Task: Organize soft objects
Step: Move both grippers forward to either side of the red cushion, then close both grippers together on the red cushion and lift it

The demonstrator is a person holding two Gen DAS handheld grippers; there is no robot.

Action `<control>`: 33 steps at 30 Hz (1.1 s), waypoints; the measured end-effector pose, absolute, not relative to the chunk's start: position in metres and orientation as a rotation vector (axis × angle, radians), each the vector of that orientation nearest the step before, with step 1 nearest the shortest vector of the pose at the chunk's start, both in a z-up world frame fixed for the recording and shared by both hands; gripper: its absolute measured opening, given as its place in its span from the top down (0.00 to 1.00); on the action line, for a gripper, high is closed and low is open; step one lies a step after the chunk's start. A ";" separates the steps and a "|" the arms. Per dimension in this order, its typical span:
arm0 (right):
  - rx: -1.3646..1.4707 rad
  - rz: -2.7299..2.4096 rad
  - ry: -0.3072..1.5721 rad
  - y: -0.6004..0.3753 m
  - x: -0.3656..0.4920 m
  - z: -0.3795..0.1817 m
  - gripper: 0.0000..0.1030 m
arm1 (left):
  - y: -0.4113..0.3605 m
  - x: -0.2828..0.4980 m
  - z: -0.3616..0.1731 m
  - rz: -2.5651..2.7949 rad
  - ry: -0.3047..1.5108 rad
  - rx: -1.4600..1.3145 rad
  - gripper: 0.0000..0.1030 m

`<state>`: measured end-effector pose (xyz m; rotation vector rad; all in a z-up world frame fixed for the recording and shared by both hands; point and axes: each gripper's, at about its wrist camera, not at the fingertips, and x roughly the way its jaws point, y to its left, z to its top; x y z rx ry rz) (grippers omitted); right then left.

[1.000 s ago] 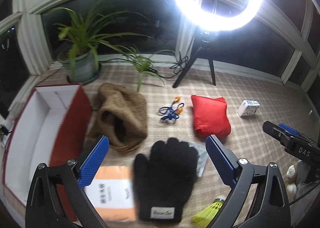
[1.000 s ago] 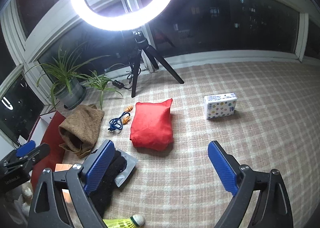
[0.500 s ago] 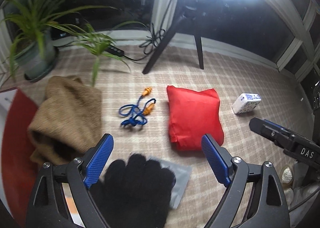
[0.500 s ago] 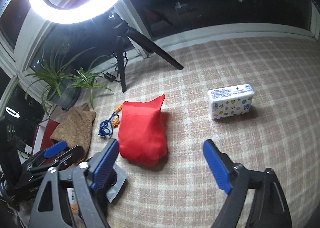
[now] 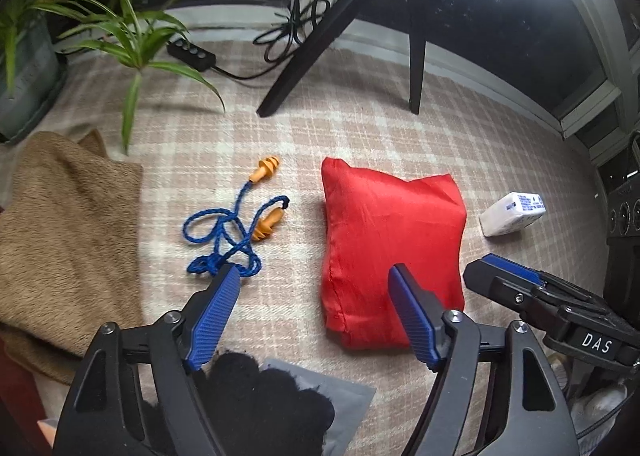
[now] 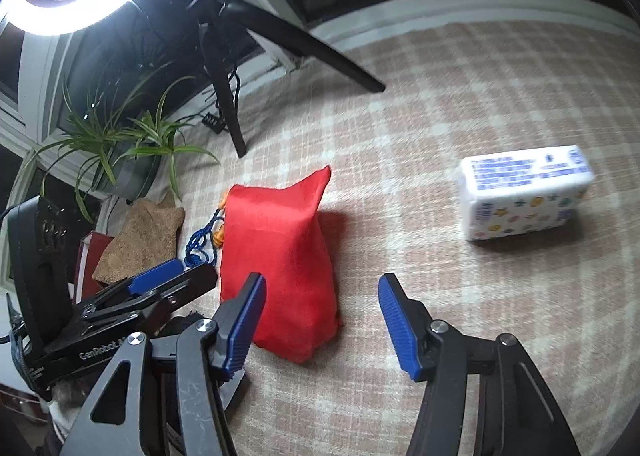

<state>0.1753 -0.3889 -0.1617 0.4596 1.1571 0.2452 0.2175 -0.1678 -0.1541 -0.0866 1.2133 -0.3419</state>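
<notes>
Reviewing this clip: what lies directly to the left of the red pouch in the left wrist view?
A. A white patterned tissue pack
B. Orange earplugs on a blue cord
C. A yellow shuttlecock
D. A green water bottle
B. In the left wrist view the orange earplugs on a blue cord lie on the checked cloth just left of the red pouch, apart from it; the white tissue pack sits on the pouch's other side.

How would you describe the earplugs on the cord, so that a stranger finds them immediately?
Start at the black tripod standing on the checked cloth. In front of it, between the brown fabric and the red pouch, lie the earplugs. They alone are two small orange ribbed plugs joined by a tangled blue cord.
</notes>
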 end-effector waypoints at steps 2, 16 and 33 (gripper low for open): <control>0.462 0.265 1.168 -0.387 0.178 -0.164 0.52 | -0.166 0.220 -0.159 -0.346 1.231 -0.104 0.33; 0.489 0.331 1.214 -0.375 0.185 -0.174 0.64 | -0.170 0.230 -0.171 -0.413 1.260 -0.224 0.49; 0.483 0.336 1.196 -0.369 0.177 -0.167 0.70 | -0.177 0.220 -0.161 -0.454 1.267 -0.262 0.54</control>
